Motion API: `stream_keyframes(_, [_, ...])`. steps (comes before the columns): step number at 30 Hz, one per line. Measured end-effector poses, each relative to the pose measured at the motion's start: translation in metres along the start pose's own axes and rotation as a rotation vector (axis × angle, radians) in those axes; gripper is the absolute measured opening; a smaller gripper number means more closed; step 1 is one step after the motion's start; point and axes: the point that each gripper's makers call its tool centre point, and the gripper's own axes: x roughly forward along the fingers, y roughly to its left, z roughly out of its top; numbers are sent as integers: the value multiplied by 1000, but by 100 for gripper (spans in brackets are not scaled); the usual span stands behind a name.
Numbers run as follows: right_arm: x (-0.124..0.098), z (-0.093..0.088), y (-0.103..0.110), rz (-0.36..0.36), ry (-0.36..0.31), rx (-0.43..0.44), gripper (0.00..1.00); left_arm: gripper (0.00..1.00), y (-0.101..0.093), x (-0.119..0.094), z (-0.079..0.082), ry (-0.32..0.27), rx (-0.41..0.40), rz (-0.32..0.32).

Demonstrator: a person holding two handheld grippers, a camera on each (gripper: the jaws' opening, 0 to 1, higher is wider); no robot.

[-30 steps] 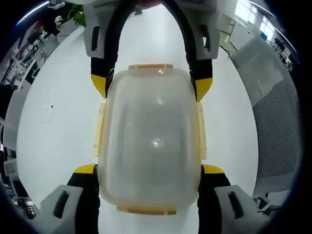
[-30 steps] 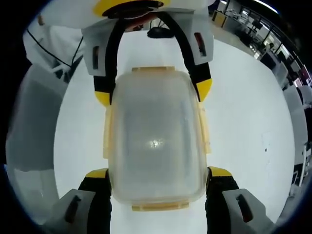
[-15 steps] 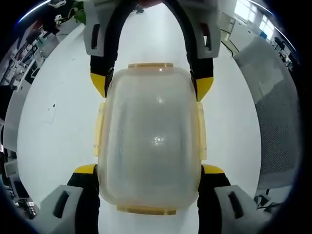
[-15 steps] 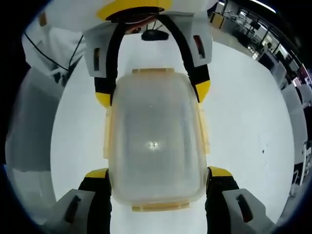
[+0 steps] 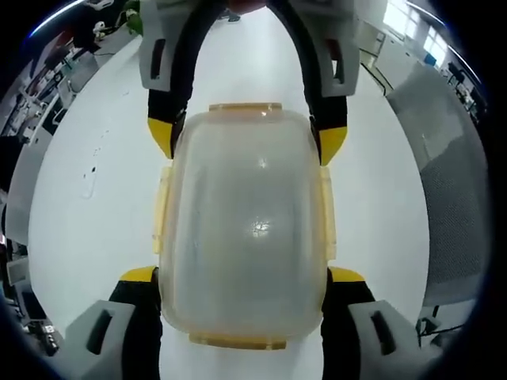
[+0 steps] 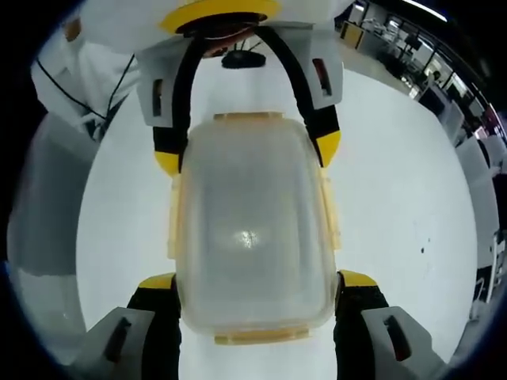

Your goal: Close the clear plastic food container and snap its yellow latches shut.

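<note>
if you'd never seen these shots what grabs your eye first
The clear plastic food container, lid on, sits at the centre of both views above a white table. The left hand-held gripper and the right hand-held gripper straddle its two ends, yellow-tipped jaws facing each other. Pale yellow latches line its edges.

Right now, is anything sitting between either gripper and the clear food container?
Nothing visible does. The container sits directly between the left gripper jaws at one end and the right gripper jaws at the other, lid on, yellow latches along its sides.
</note>
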Motion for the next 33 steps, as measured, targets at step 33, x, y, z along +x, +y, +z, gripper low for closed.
stream_keyframes(33, [1,6,-39,-17,20,-9,81,84,42,1,-2,5,-22,10])
